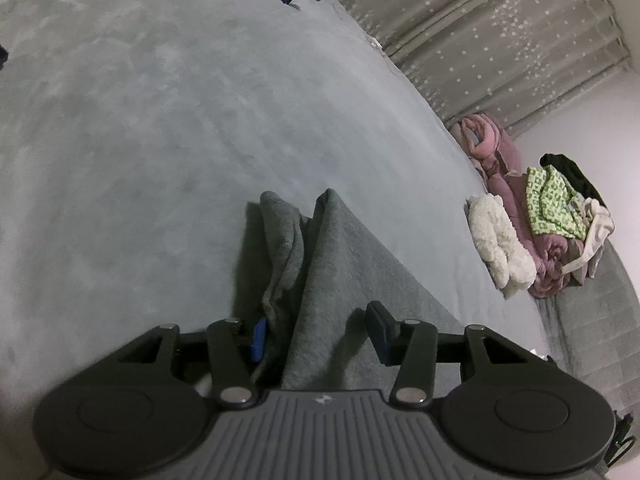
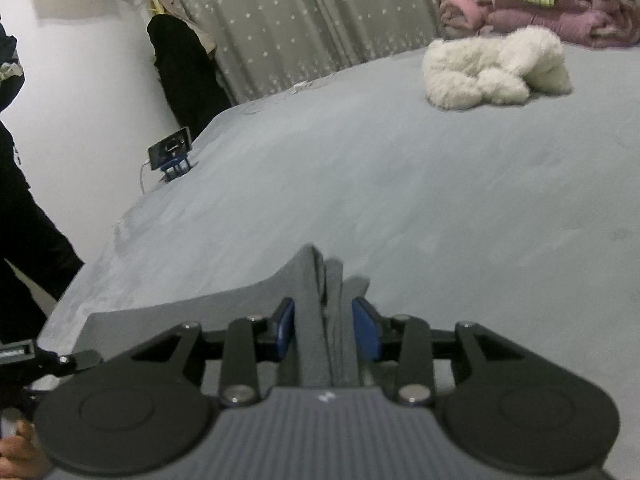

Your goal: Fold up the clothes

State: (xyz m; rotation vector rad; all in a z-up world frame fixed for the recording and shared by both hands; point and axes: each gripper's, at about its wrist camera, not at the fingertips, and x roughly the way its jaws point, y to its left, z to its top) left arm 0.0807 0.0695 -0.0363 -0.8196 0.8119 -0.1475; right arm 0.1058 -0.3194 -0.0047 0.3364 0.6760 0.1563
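A grey garment (image 1: 340, 264) lies bunched on the bed, with its folds rising between the fingers of my left gripper (image 1: 319, 336). That gripper is open: its left pad (image 1: 259, 338) touches a fold, while the right pad (image 1: 380, 334) stands apart over the flat cloth. In the right wrist view the same grey garment (image 2: 316, 280) runs as a pleated ridge through my right gripper (image 2: 326, 330). Both blue pads press against this ridge, so that gripper is shut on it. From there the cloth spreads flat to the left.
The grey bed cover (image 1: 160, 140) stretches wide ahead. A white fluffy garment (image 2: 496, 68) and a pile of pink and green clothes (image 1: 552, 204) sit by the starred curtain (image 2: 300, 20). A phone on a blue stand (image 2: 172, 152) stands at the bed's edge. A hand (image 2: 16, 452) is at the lower left.
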